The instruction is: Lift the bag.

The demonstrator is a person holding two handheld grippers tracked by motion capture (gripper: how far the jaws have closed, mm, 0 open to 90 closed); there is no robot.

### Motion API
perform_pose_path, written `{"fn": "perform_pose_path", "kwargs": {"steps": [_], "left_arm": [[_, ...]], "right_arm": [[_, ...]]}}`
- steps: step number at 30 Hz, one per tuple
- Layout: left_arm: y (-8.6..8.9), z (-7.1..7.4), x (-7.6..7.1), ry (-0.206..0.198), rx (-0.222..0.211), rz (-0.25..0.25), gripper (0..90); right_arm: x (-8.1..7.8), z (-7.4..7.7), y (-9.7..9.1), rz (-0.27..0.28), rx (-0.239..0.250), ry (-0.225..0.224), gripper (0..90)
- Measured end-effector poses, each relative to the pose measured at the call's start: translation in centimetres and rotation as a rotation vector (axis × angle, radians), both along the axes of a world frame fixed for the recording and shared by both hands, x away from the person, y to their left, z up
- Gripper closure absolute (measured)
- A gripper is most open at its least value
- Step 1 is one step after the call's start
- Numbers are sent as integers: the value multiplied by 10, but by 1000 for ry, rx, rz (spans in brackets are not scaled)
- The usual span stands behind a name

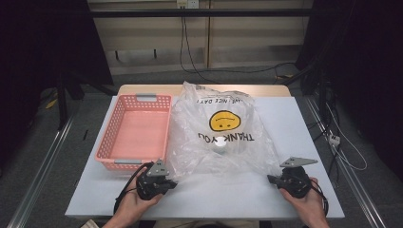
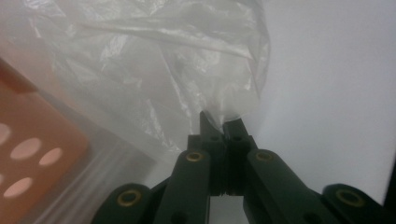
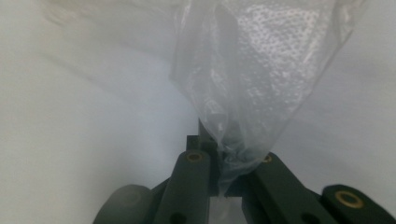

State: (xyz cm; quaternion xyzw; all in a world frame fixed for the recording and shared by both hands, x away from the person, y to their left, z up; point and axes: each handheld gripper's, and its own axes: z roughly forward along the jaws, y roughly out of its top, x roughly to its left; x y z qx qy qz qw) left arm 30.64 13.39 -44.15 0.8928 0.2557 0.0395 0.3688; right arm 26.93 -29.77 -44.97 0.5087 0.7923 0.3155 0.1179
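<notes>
Gripping: left gripper (image 1: 172, 183) clamped on plastic bag (image 1: 223, 137) near-left corner; right gripper (image 1: 271, 179) clamped on near-right corner.
Bag: flat mid-table, its left edge touching pink basket (image 1: 138, 129).
Free room: bare table (image 1: 218, 194) along near edge, strip at right edge.

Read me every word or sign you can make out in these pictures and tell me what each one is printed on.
"THANK YOU": black letters, upside down in the high view, on the clear plastic bag, under a yellow smiley face.
"NICE DAY !": small print near the bag's far edge, also upside down; the letters before it are too crumpled to read.
The pink basket bears no text.
</notes>
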Motion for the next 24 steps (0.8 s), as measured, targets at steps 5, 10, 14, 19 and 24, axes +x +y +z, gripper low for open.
{"fn": "perform_pose_path", "kwargs": {"steps": [5,10,14,19,24], "left_arm": [[1,22,-4,-63,-75,-14,900],[-2,52,5,-145,-156,-4,900],[-6,79,15,-208,-204,11,900],[-6,110,27,-276,-245,35,900],[-1,133,38,-315,-299,71,900]], "right_arm": [[4,17,-2,0,85,-74,900],[9,42,-5,2,170,-177,900],[19,63,-4,4,195,-243,900],[35,88,-2,5,227,-327,900],[48,112,-5,-9,256,-395,900]]}}
